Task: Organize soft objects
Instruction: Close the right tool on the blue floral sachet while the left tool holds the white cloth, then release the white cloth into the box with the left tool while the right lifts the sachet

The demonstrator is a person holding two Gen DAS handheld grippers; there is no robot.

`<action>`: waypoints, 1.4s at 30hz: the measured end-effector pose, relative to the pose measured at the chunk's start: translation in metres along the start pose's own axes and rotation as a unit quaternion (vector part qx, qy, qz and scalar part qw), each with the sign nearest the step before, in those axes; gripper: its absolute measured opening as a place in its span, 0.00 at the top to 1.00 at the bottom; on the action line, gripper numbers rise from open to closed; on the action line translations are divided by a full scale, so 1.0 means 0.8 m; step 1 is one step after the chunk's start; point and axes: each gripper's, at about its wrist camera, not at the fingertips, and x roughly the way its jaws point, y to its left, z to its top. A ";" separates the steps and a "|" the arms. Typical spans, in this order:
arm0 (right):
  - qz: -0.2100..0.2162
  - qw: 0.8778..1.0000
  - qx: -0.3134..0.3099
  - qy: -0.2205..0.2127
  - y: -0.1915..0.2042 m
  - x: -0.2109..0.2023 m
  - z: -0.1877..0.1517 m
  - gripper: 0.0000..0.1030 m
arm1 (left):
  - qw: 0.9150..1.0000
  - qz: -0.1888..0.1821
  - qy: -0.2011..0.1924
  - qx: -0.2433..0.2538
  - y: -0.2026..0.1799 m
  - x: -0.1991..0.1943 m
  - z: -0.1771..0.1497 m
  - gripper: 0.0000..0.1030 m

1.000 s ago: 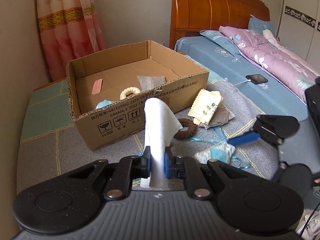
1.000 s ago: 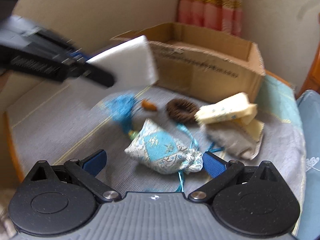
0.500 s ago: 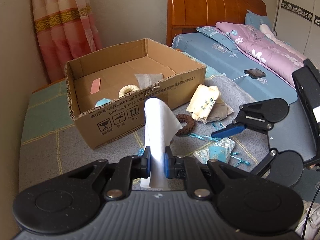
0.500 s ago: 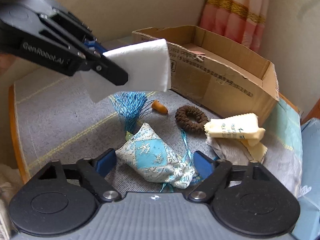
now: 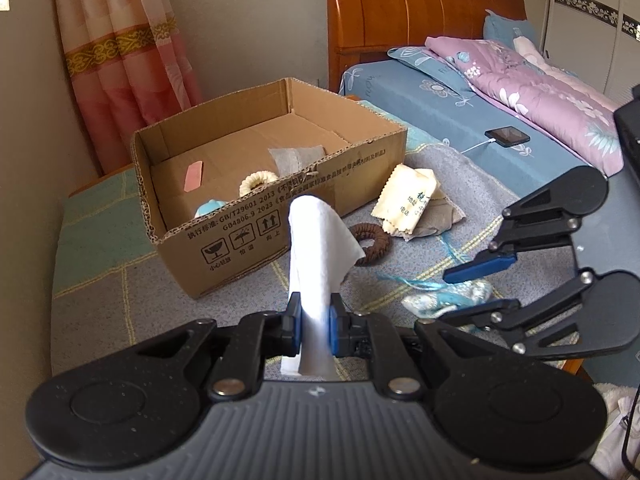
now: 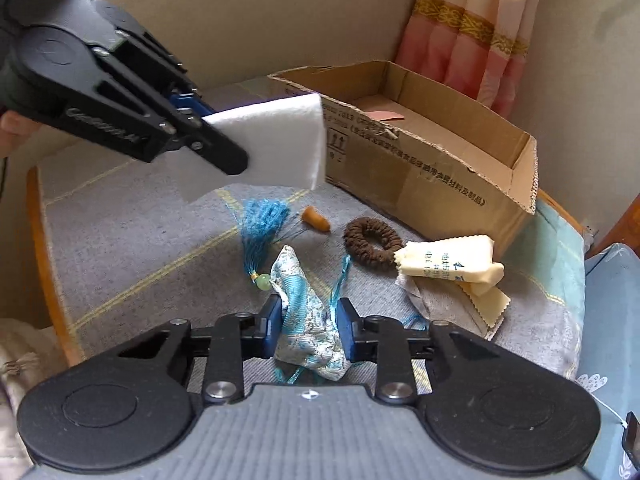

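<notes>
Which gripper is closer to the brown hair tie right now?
Left. The left gripper, shut on a white cloth, hangs just before the brown hair tie; the right gripper, closing on the blue pouch, sits farther back.

A pouch (image 6: 306,320) is pinched between the closing fingers (image 6: 271,326); beyond them lies a ring (image 6: 372,246), with a box (image 6: 432,168) farther off, seemingly apart.

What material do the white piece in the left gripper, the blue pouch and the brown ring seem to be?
White piece: probably a soft, matte, felt-like pad; its cut edge looks thick. Blue pouch: seemingly shiny woven brocade, wrinkling as the right gripper closes on it. Brown ring: likely ribbed, matte fabric or yarn.
</notes>
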 end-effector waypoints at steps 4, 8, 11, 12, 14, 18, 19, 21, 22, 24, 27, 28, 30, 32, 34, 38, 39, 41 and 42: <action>0.008 1.000 -0.005 0.003 0.004 -0.010 -0.001 0.68 | 1.000 0.000 0.000 0.002 -0.001 0.000 0.000 0.90; 0.002 1.000 -0.013 0.016 0.007 -0.005 -0.006 0.51 | 1.000 -0.003 -0.001 0.005 -0.003 -0.001 0.000 0.90; 0.018 1.000 -0.008 0.019 0.004 0.000 -0.012 0.39 | 1.000 -0.004 0.000 0.007 -0.004 -0.002 -0.001 0.90; 0.018 1.000 -0.005 0.019 0.003 0.002 -0.014 0.38 | 1.000 -0.004 0.000 0.007 -0.005 -0.002 -0.001 0.90; 0.014 1.000 -0.006 0.025 0.004 0.007 -0.016 0.38 | 1.000 -0.005 0.001 0.008 -0.004 -0.002 0.000 0.90; 0.019 0.999 0.005 0.025 -0.002 0.011 -0.017 0.46 | 1.000 -0.005 0.000 0.010 -0.005 -0.004 0.001 0.90; 0.013 1.000 0.001 0.024 0.000 0.010 -0.017 0.50 | 1.000 -0.005 0.000 0.011 -0.006 -0.005 0.001 0.90; 0.002 1.000 -0.010 0.029 0.002 0.008 -0.016 0.65 | 1.000 -0.003 -0.001 0.013 -0.006 -0.006 0.003 0.90; -0.002 1.000 -0.011 0.028 0.002 0.006 -0.015 0.67 | 1.000 -0.003 -0.001 0.014 -0.006 -0.008 0.004 0.90; -0.004 1.000 -0.008 0.024 -0.001 0.000 -0.012 0.70 | 1.000 -0.004 -0.005 0.018 -0.007 -0.012 0.007 0.90; -0.008 1.000 -0.008 0.009 -0.006 -0.014 -0.007 0.71 | 1.000 0.000 -0.012 0.028 -0.008 -0.021 0.015 0.90; -0.009 1.000 -0.008 0.002 -0.008 -0.020 -0.004 0.71 | 0.999 0.002 -0.015 0.032 -0.008 -0.025 0.019 0.90; -0.013 1.000 -0.010 -0.007 -0.012 -0.031 0.002 0.71 | 0.999 0.002 -0.024 0.041 -0.006 -0.031 0.028 0.89; -0.017 1.000 -0.013 -0.017 -0.017 -0.041 0.010 0.71 | 0.998 0.011 -0.035 0.050 -0.005 -0.038 0.042 0.89; -0.024 0.999 -0.016 -0.027 -0.023 -0.051 0.019 0.71 | 0.997 0.028 -0.051 0.056 -0.003 -0.041 0.062 0.89; -0.038 0.998 -0.016 -0.052 -0.038 -0.067 0.036 0.71 | 0.994 0.044 -0.081 0.060 0.008 -0.034 0.112 0.89; -0.042 0.997 -0.017 -0.057 -0.041 -0.070 0.040 0.71 | 0.993 0.052 -0.084 0.063 0.011 -0.029 0.124 0.89; -0.052 0.996 -0.017 -0.066 -0.046 -0.075 0.048 0.71 | 0.993 0.057 -0.084 0.062 0.018 -0.014 0.149 0.89; -0.054 0.996 -0.016 -0.071 -0.049 -0.079 0.051 0.71 | 0.993 0.060 -0.081 0.062 0.021 -0.005 0.160 0.89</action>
